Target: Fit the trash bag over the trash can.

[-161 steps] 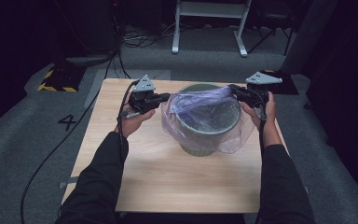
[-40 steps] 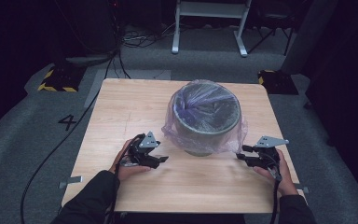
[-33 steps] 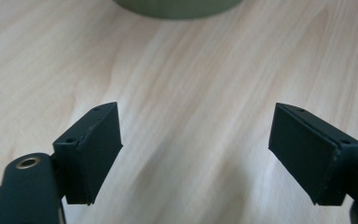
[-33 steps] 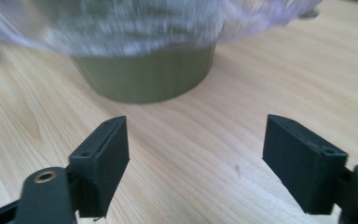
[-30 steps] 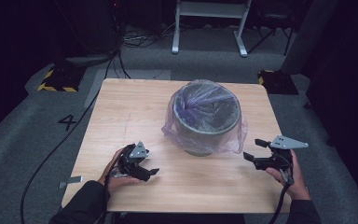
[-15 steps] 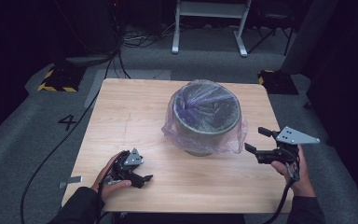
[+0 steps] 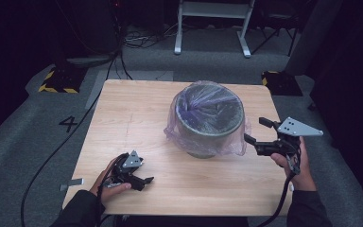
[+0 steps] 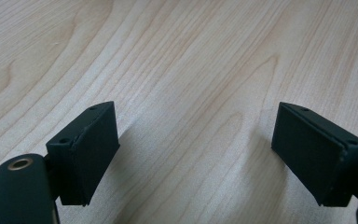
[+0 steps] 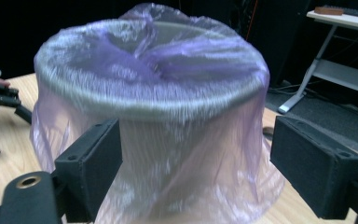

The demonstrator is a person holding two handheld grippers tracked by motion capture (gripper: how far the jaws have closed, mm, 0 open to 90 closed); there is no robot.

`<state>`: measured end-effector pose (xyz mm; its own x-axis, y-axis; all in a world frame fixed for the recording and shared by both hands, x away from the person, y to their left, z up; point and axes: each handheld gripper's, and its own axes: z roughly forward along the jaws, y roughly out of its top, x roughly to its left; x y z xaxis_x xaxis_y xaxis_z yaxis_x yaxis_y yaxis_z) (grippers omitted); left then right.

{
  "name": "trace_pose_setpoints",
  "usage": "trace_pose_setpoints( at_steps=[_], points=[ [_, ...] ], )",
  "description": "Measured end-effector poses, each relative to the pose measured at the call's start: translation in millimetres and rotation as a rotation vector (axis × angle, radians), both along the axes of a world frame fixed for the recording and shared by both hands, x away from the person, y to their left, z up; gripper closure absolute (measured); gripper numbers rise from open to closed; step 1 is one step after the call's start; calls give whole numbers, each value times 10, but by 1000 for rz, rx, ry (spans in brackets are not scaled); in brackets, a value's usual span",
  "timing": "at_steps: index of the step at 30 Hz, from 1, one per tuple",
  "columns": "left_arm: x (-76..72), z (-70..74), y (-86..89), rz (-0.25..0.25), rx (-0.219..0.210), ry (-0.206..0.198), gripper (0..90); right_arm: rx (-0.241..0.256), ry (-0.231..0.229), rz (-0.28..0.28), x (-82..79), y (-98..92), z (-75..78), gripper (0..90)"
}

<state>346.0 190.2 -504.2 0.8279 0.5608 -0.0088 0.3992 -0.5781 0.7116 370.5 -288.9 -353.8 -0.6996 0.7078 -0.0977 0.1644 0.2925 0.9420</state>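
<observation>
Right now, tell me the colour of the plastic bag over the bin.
Translucent purple bag, clearest in the right gripper view.

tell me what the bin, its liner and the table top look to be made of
Bin: probably plastic or painted metal, matte grey-green; hard to settle.
Liner: thin purple plastic film, translucent, crinkled and glossy, draped over the rim.
Table top: light wood or wood-look laminate, smooth, with visible grain lines.

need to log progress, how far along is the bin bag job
Done, by the look of it: the purple bag lines the grey bin, its edge folded over the rim. In hand: nothing; left gripper and right gripper are open, clear of it. Left: nothing obvious.
</observation>
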Motion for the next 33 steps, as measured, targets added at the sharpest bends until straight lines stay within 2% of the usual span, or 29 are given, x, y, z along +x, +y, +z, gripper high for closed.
trace_pose_setpoints(
  at_steps=[1,3,9,11,15,19,33],
  points=[
    [0,0,0,0,0,0,143,6,1,2,18,20,12,173],
    [0,0,1,1,0,1,143,-31,-6,-3,71,102,56,172],
    [0,0,-2,4,-1,1,145,-24,-15,15,142,223,171,174],
    [0,0,-2,3,-2,1,145,-42,-23,20,172,279,205,173],
    [0,0,-2,4,-1,0,144,-64,-15,27,254,378,243,176],
    [1,0,-2,3,0,1,144,-88,21,45,375,494,309,170],
    [5,0,-1,-1,0,0,144,-149,58,73,681,832,370,168]
  ],
)
